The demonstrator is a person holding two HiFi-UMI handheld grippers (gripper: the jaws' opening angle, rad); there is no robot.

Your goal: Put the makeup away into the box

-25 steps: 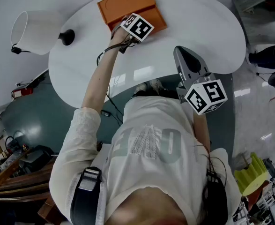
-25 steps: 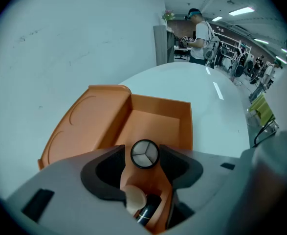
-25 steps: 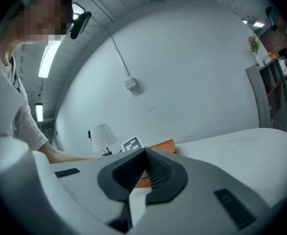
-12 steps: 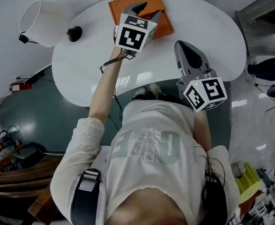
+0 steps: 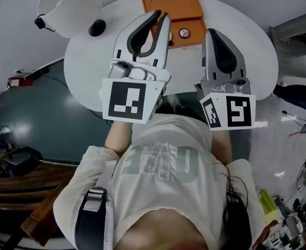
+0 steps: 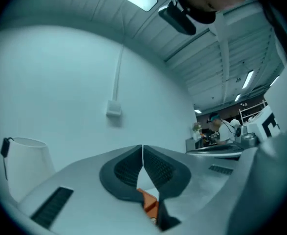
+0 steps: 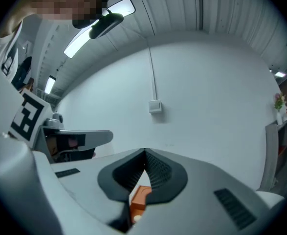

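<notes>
Now both grippers are closed above the table, and the makeup lies on the orange box

Largest is the white round table [image 5: 246,51], which fills the upper part of the head view. By its far left edge is a white shade-like object [image 5: 69,4], with a small black knob [image 5: 97,27] just beside it on the tabletop. Both grippers are held up between the camera and the table. They are side by side but apart, each pointing away from the person, whose pale shirt [image 5: 163,160] shows beneath them. The left gripper [image 5: 162,14] has just been closing its jaws. Its own view shows the ribbed pads [image 6: 126,168] meeting at the tips with nothing between them. The right gripper [image 5: 211,31] also has its jaws together, tip against tip, and is empty. Beyond the jaw tips the orange box [image 5: 179,7] lies flat near the table's far edge. The round makeup piece [image 5: 183,33], pale with a dark rim, lies on the box's nearer half. In the head view it shows between the two grippers' tips, and neither gripper touches it. Whether it sits down in a recess cannot be told.
</notes>
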